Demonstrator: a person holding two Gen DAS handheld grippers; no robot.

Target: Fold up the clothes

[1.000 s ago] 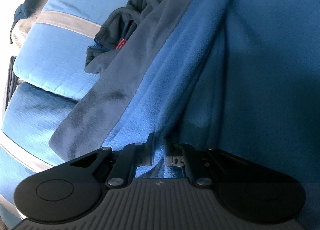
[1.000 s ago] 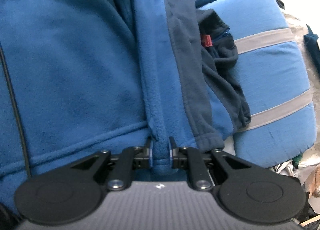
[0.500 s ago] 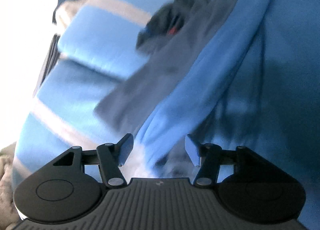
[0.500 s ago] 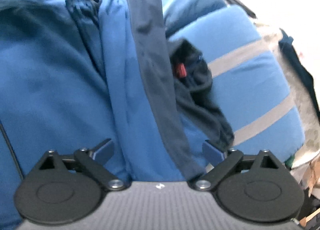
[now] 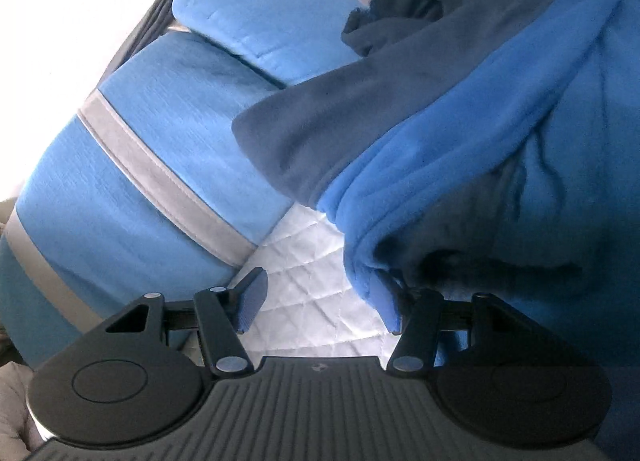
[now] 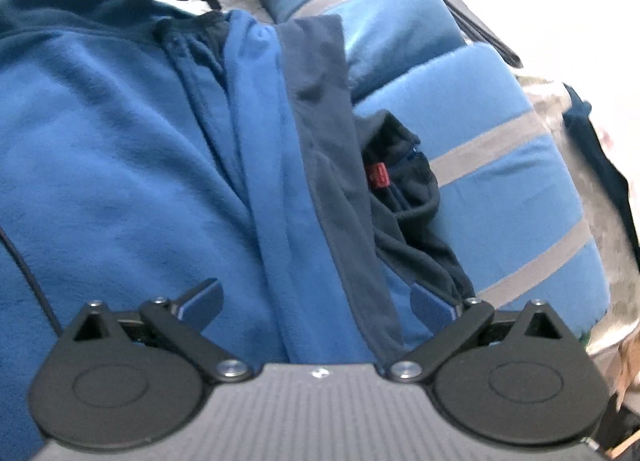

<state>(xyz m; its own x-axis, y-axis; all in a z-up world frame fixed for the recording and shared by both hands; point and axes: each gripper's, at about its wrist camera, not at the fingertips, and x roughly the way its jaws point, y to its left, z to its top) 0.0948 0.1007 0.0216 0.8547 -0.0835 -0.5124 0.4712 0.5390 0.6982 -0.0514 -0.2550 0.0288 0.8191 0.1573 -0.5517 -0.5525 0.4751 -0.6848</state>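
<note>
L gripper (image 5: 320, 307) is spread wide w/ nothing held; white quilted bed cover (image 5: 312, 293) shows between its fingers, and the right pad just touches the hem of the blue fleece jacket with dark navy sleeve panel (image 5: 460, 149). R gripper (image 6: 318, 307) is also wide apart, empty, over the jacket's folded sleeve strip (image 6: 280, 189). Beyond, a crumpled dark navy garment with a red tag (image 6: 400, 181) lies btwn jacket and the blue cushions with grey stripes (image 6: 500, 165).
</note>
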